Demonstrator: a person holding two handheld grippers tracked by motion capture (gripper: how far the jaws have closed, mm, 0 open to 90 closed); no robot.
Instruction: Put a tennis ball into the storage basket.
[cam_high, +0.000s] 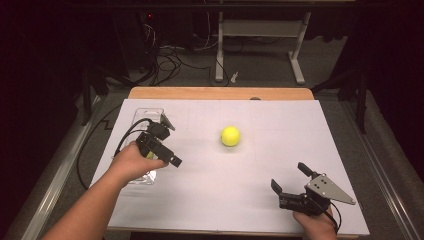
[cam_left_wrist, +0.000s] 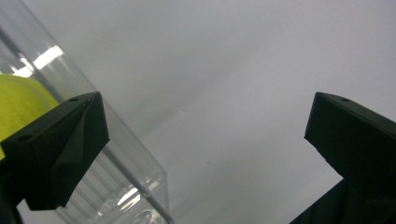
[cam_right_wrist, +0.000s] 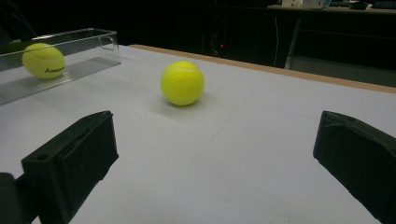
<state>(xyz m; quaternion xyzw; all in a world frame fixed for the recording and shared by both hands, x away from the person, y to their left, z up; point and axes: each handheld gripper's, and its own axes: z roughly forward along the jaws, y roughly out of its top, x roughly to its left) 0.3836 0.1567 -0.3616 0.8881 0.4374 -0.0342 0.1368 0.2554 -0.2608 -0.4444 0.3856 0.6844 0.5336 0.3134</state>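
Observation:
A yellow tennis ball (cam_high: 230, 135) (cam_right_wrist: 182, 82) lies loose on the white sheet near the table's middle. At the left stands a long clear plastic tray (cam_high: 147, 111) (cam_left_wrist: 135, 186) (cam_right_wrist: 84, 37) with a second tennis ball (cam_right_wrist: 43, 60) (cam_left_wrist: 18, 98) inside it. My left gripper (cam_high: 165, 145) (cam_left_wrist: 205, 112) hovers over the tray's right side, jaws wide open with nothing between them. Near the front right edge my right gripper (cam_high: 289, 176) (cam_right_wrist: 217, 126) is open and points across the sheet at the loose ball, well short of it.
The white sheet (cam_high: 280, 125) covers most of the wooden table (cam_high: 220, 93). Beyond the far edge are a dark floor, cables (cam_high: 165, 60) and a white desk frame (cam_high: 260, 30).

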